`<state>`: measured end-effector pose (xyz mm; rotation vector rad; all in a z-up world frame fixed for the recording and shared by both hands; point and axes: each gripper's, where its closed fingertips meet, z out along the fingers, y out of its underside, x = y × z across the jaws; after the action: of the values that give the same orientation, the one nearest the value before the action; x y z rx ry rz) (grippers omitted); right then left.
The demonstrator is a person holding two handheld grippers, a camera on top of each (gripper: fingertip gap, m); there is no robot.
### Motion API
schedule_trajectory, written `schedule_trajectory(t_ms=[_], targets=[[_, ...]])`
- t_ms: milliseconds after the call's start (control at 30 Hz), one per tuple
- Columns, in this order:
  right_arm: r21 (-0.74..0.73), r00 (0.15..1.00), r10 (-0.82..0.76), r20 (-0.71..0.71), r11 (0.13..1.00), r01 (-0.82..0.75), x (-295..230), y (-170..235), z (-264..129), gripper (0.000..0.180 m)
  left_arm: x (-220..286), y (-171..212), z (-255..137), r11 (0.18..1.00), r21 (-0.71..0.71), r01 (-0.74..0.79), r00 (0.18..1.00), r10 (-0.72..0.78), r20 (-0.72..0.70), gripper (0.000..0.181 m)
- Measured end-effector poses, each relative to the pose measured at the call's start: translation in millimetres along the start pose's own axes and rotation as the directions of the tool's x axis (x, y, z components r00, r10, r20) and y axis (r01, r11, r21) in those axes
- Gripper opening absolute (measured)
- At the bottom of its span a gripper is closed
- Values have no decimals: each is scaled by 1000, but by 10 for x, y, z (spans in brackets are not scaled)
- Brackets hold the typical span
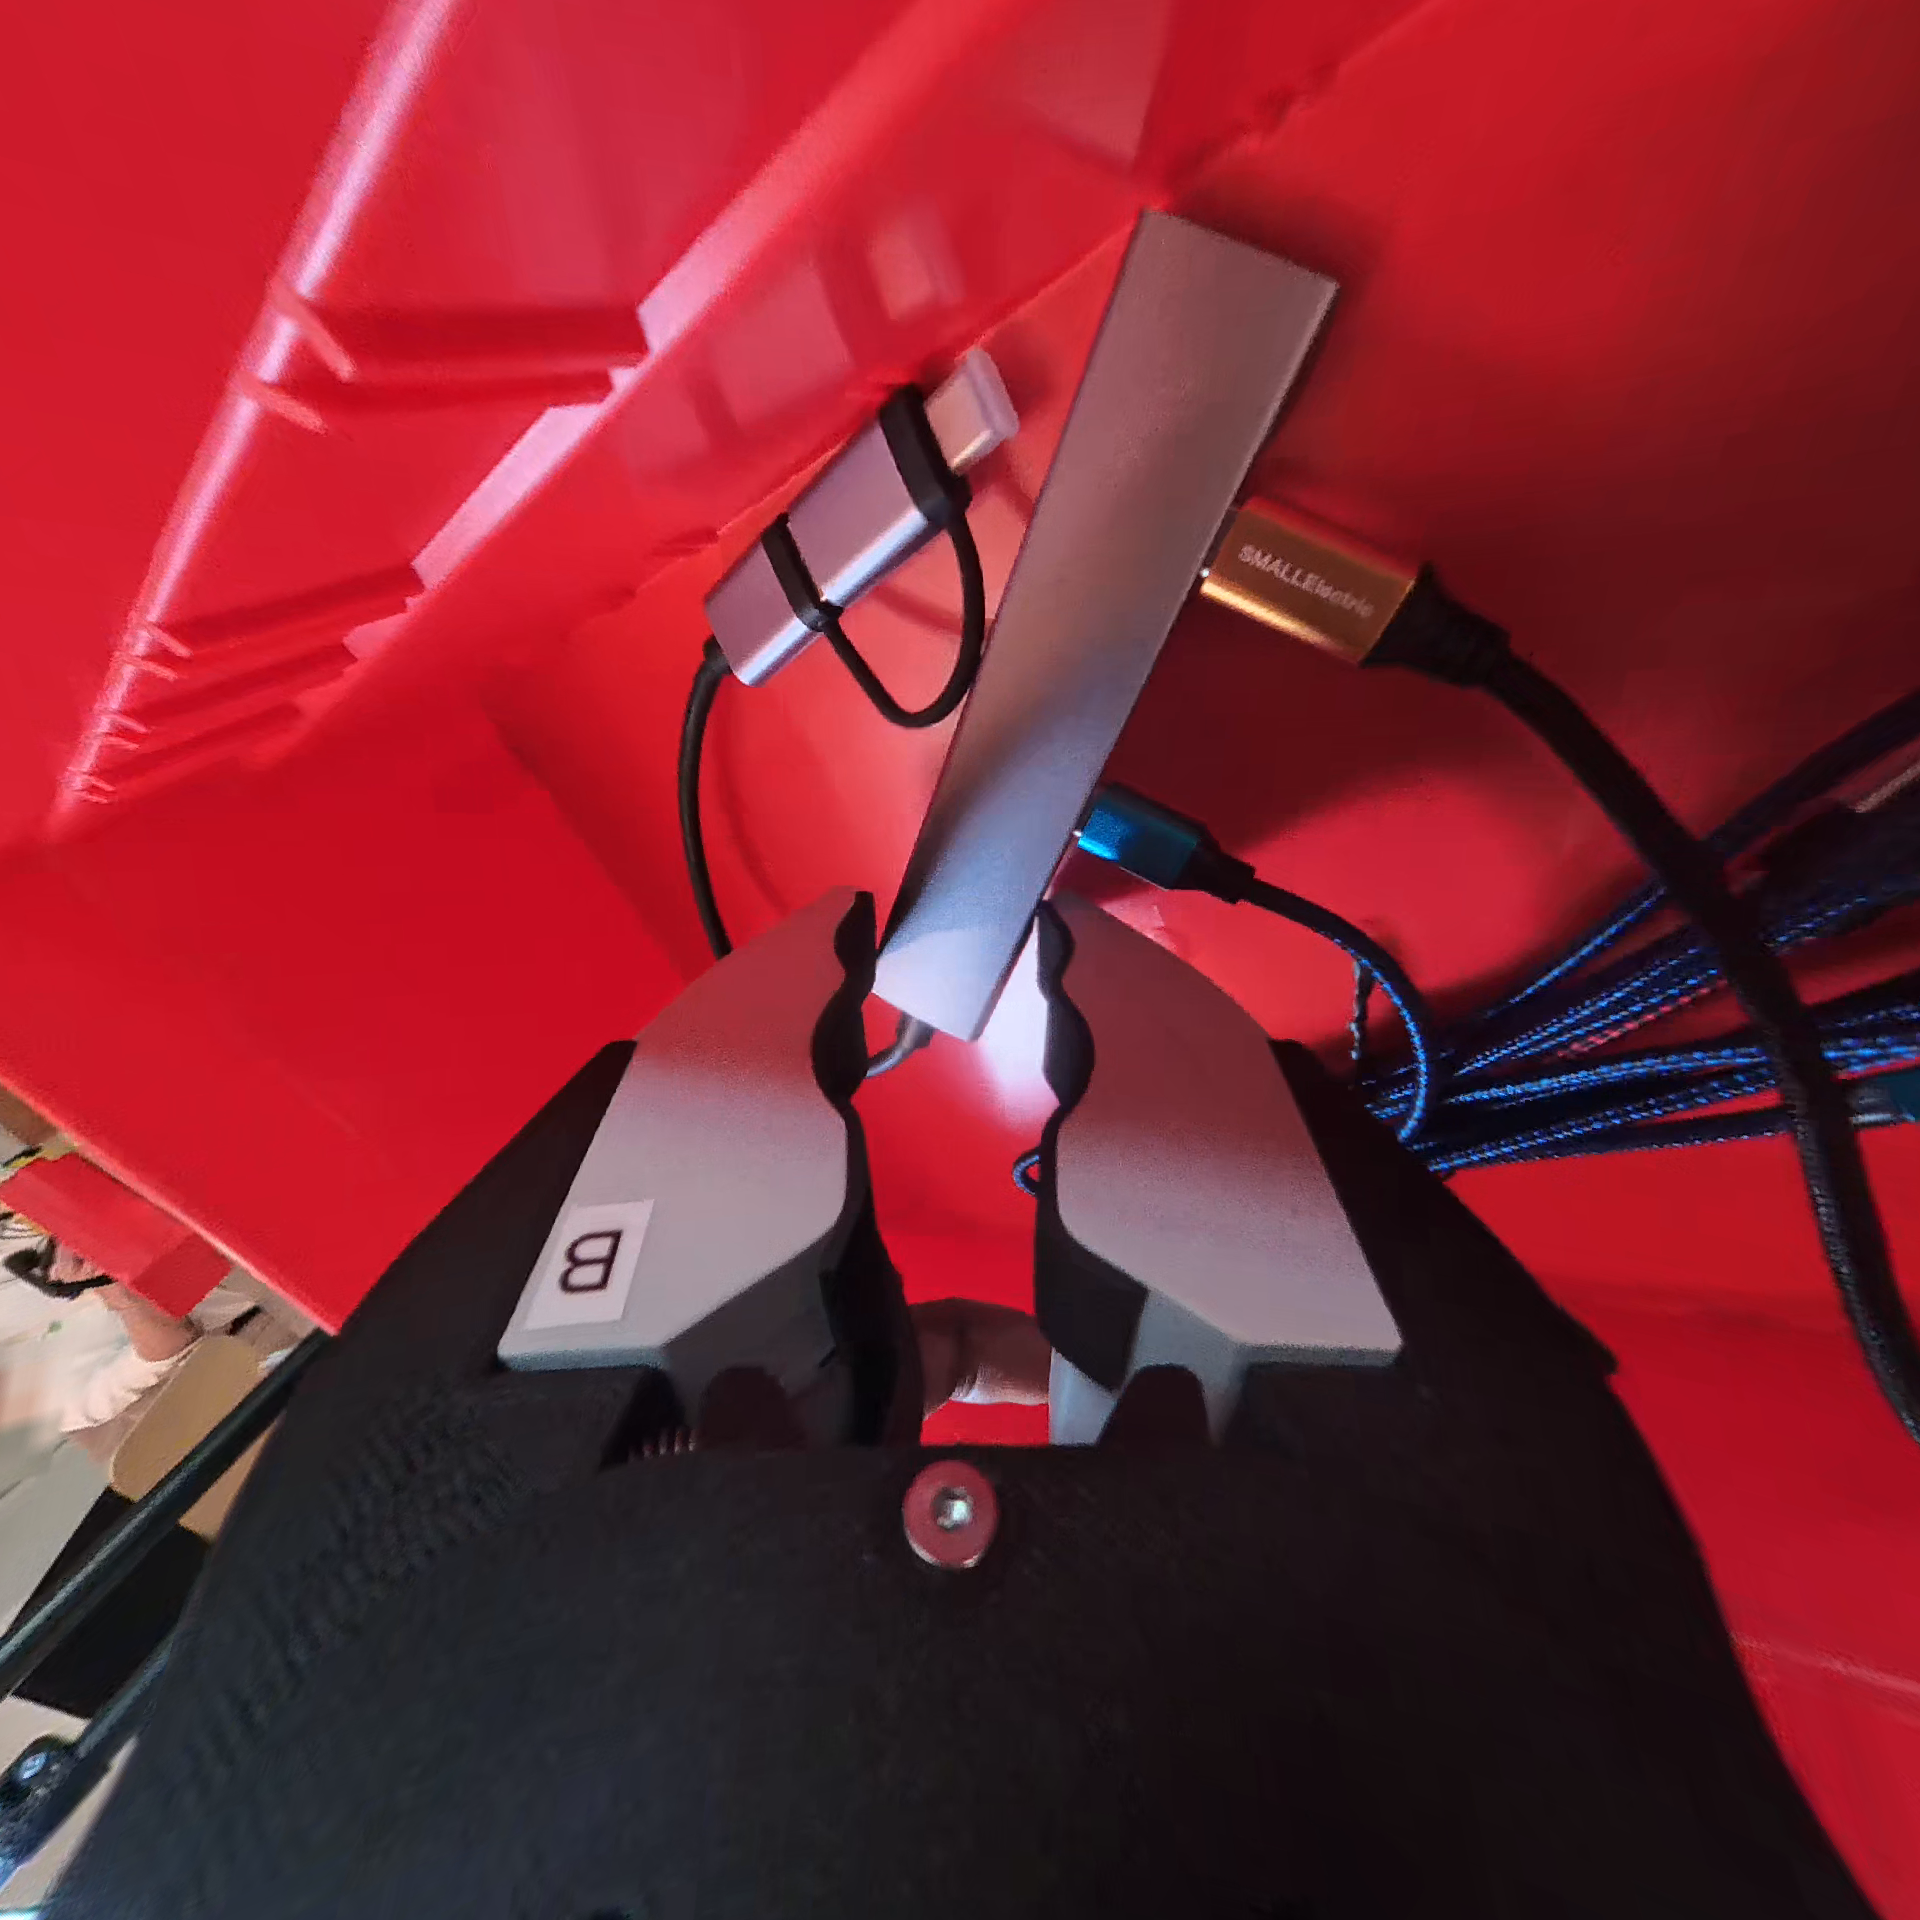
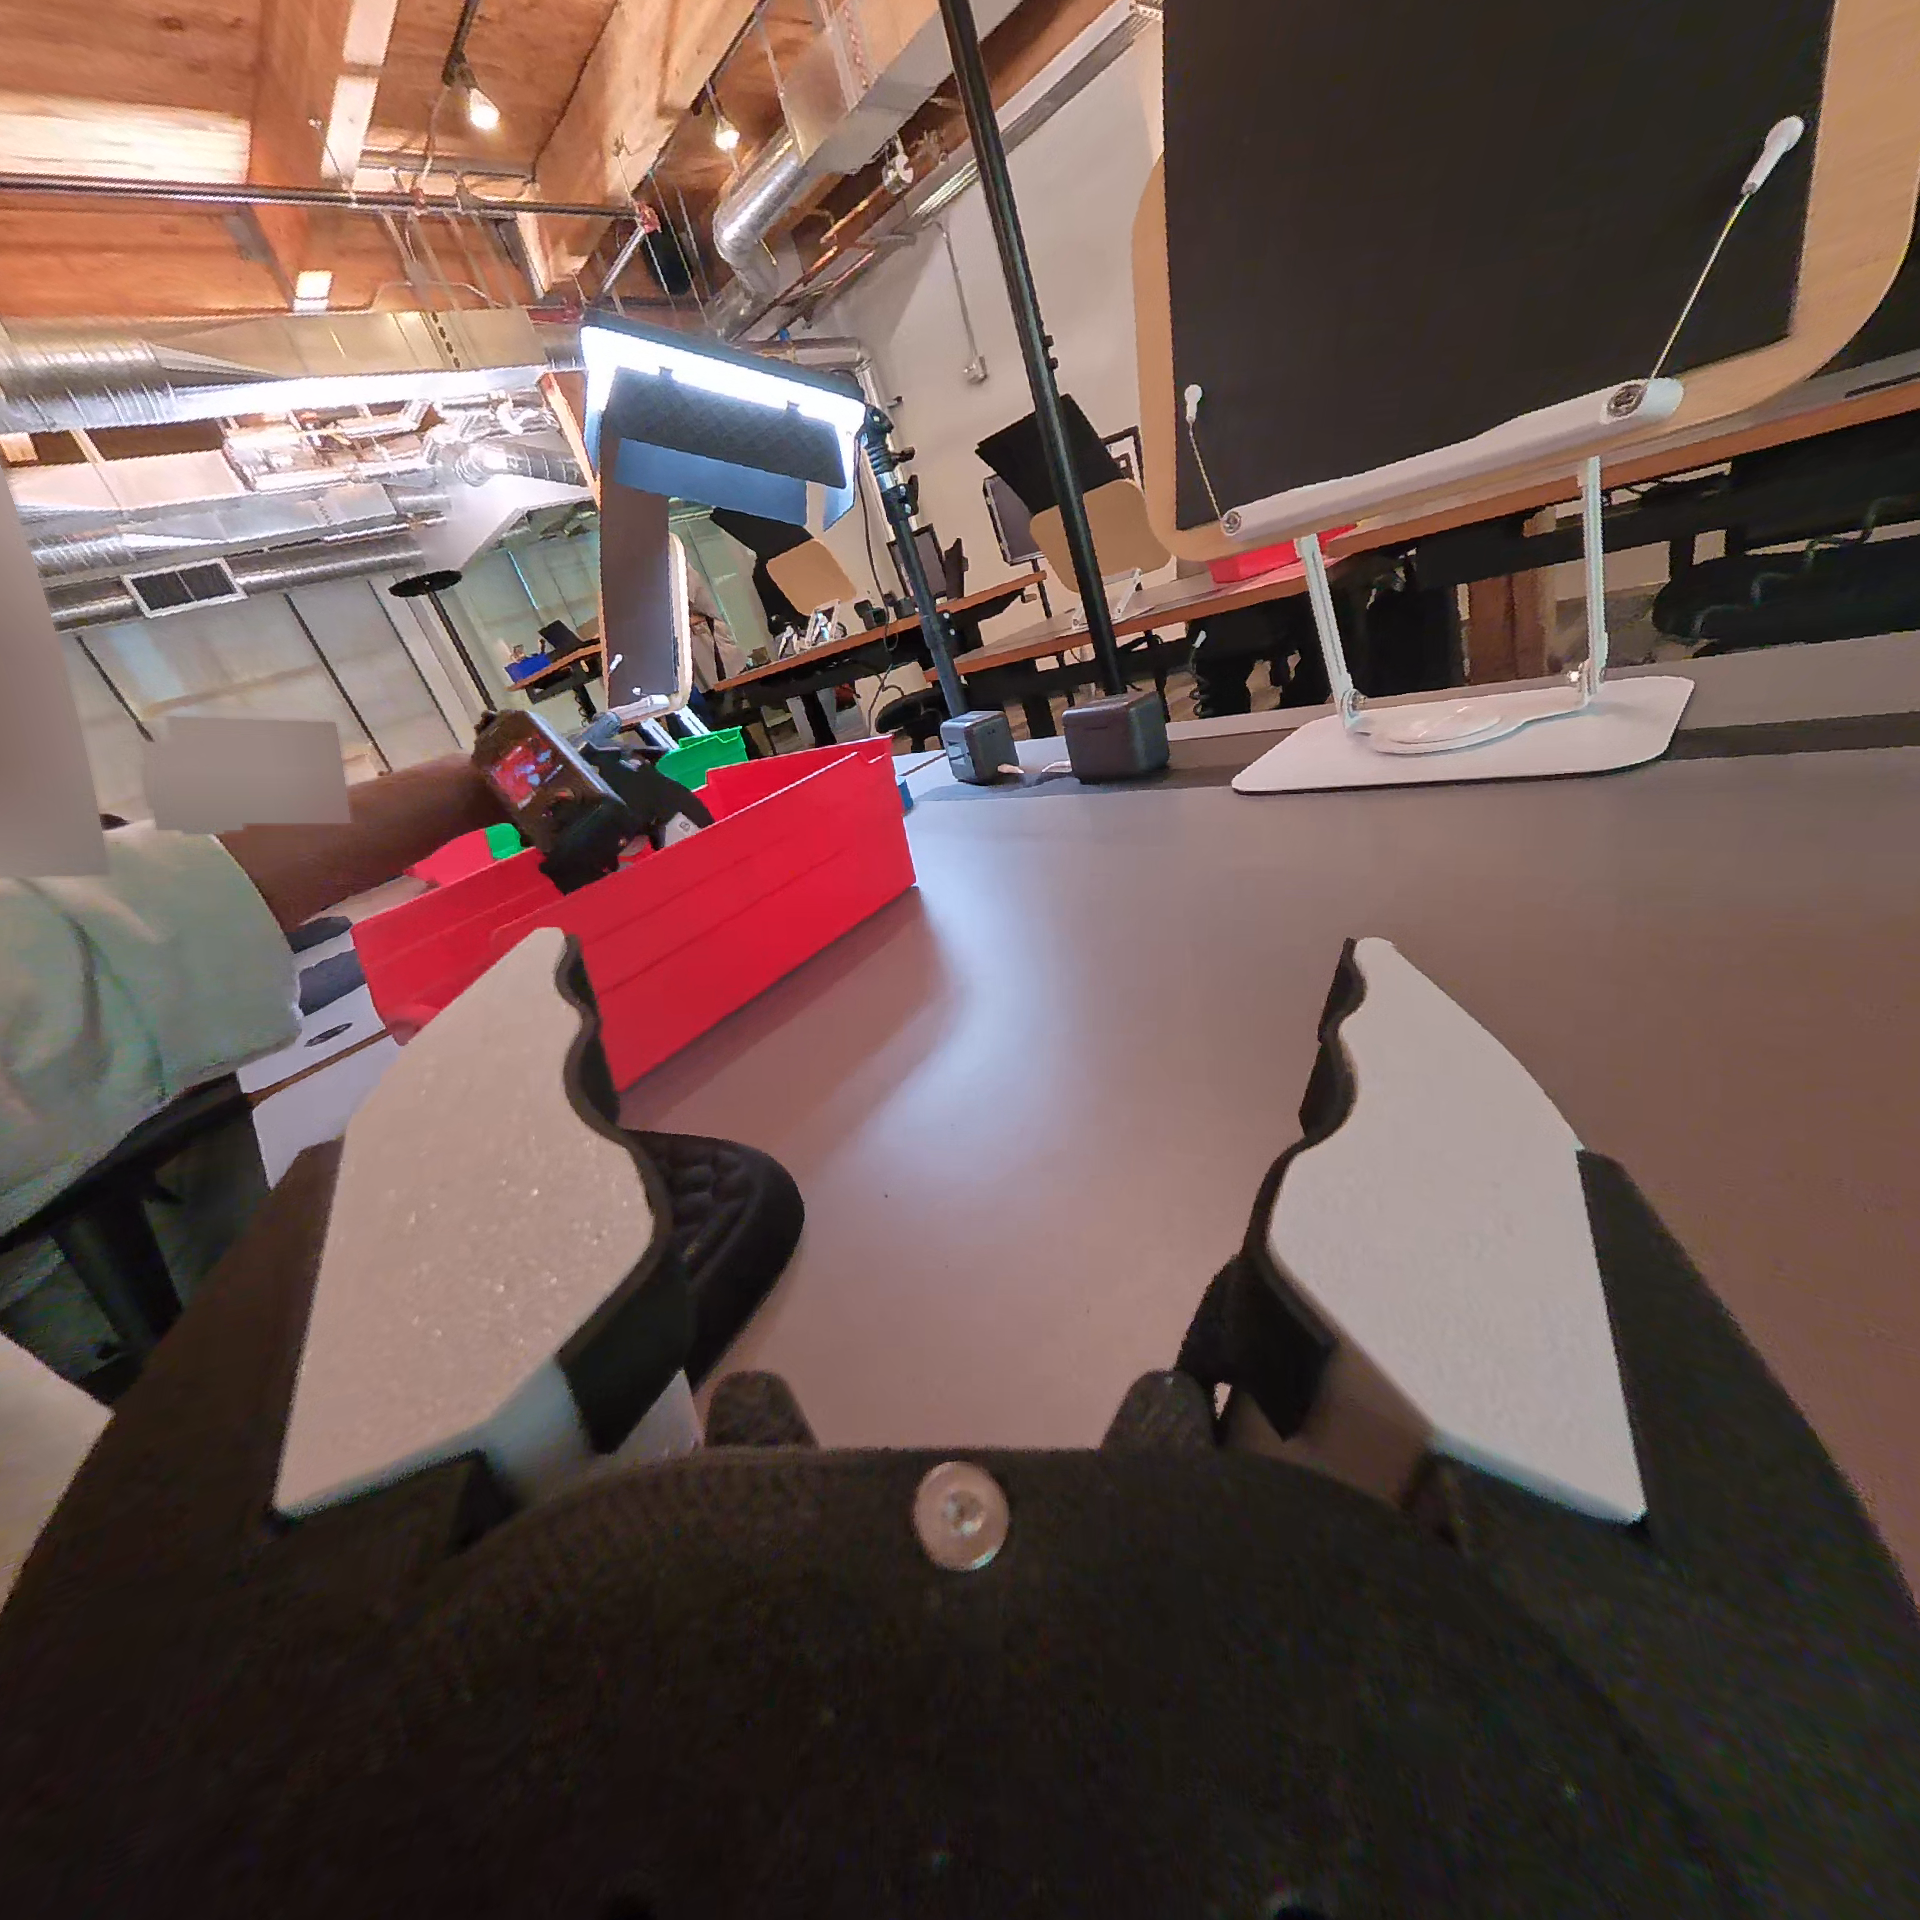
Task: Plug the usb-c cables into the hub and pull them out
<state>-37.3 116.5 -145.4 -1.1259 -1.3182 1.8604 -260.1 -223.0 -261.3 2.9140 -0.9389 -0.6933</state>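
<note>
In the left wrist view a long grey hub [image 1: 1101, 582] stands tilted inside a red bin [image 1: 364, 935]. My left gripper [image 1: 951, 925] is shut on the hub's near end. A gold-shelled plug [image 1: 1304, 587] on a thick black braided cable and a blue plug [image 1: 1138, 836] on a blue-black cable sit in the hub's right side. The hub's own grey plug with its black tether [image 1: 852, 530] lies to its left. My right gripper [image 2: 961, 948] is open and empty, low over the grey table [image 2: 1195, 987], to the right of the red bin [image 2: 727, 925].
A bundle of blue-black cables [image 1: 1662, 1039] lies at the bin's right. On the table stand a monitor on a white base [image 2: 1455, 727], a black pole on a grey block [image 2: 1117, 738] and a small grey box [image 2: 977, 743]. A person's sleeve [image 2: 125, 987] is at left. Tip to tip, the grippers are about 45 cm apart.
</note>
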Motion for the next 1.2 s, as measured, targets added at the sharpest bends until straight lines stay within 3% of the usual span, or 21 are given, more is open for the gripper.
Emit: schedule_trajectory(t_ms=[167,333,567,800,967,1100,1200], targets=[[7,1000,11,-5,1000,-11,17,-11,-6,125,-43,66,-108,998,-13,54,998,-53,41,29],[23,1000,27,-9,999,-27,36,-30,-18,121,-376,284,-685,971,49,235,920,-238,311,28],[21,1000,19,-9,1000,-19,29,-27,-17,114,-726,616,-1661,889,123,441,635,-406,657,27],[32,1000,25,-5,999,-24,29,-38,-26,109,-1072,715,-2708,792,347,502,273,-526,805,25],[37,999,34,-1,999,-34,32,-45,-31,107,-1368,434,-3235,742,499,449,127,-605,786,25],[59,1000,26,6,998,-26,17,-70,-52,105,-1613,-53,-3453,762,533,369,91,-600,795,23],[101,1000,24,9,995,-25,9,-124,-90,99,-1667,-541,-3444,810,483,331,70,-532,844,22]])
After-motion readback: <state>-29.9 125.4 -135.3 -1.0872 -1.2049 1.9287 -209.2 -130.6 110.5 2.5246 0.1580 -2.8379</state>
